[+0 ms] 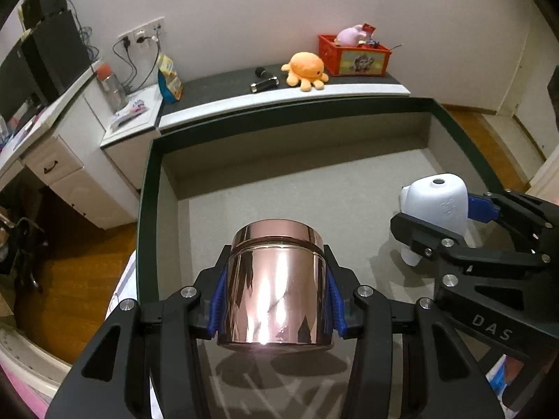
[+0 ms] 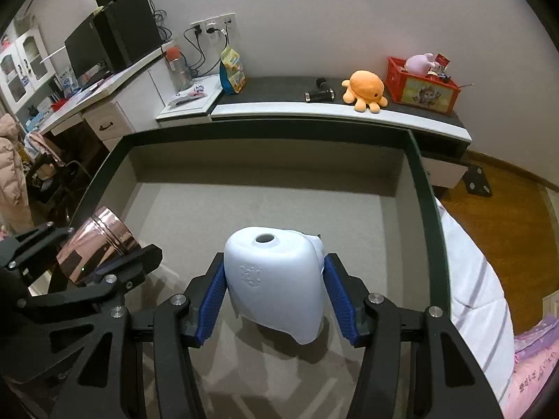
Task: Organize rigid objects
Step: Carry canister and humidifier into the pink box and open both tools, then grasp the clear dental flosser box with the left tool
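A wide, shallow box with grey felt-like lining and dark green rim [image 1: 146,188] fills the middle of both views, with wooden floor beside it and a plain white wall behind. Along that wall, from left to right, stand a white desk with drawers [image 2: 104,118], a clear plastic bottle with an orange cap [image 2: 176,66], a blue and yellow snack bag [image 2: 232,71], and a low shelf with a dark top and white edge [image 2: 314,111] carrying one black cylindrical gadget [image 2: 319,94], one orange plush octopus [image 2: 365,90] and one red plastic crate [image 2: 419,87] with a pink soft toy in it. Two objects are held above the box lining. On the left, the left gripper [image 1: 276,300] has its blue ribbed pads pressed on both sides of a shiny rose-gold metal tin with a lid [image 1: 276,279]. On the right, the right gripper [image 2: 276,300] is partly spread, its blue pads against the flanks of a pale blue-white plastic container with a round hole on top [image 2: 272,279]. Each view shows the other gripper and its load at its edge. Only the right wrist view takes in a white glass-fronted cabinet [image 2: 21,66], a pink padded coat [image 2: 12,181] and white bedding [image 2: 478,296] just right of the box; the left wrist view alone shows a lilac-pink surface at its lower left corner.
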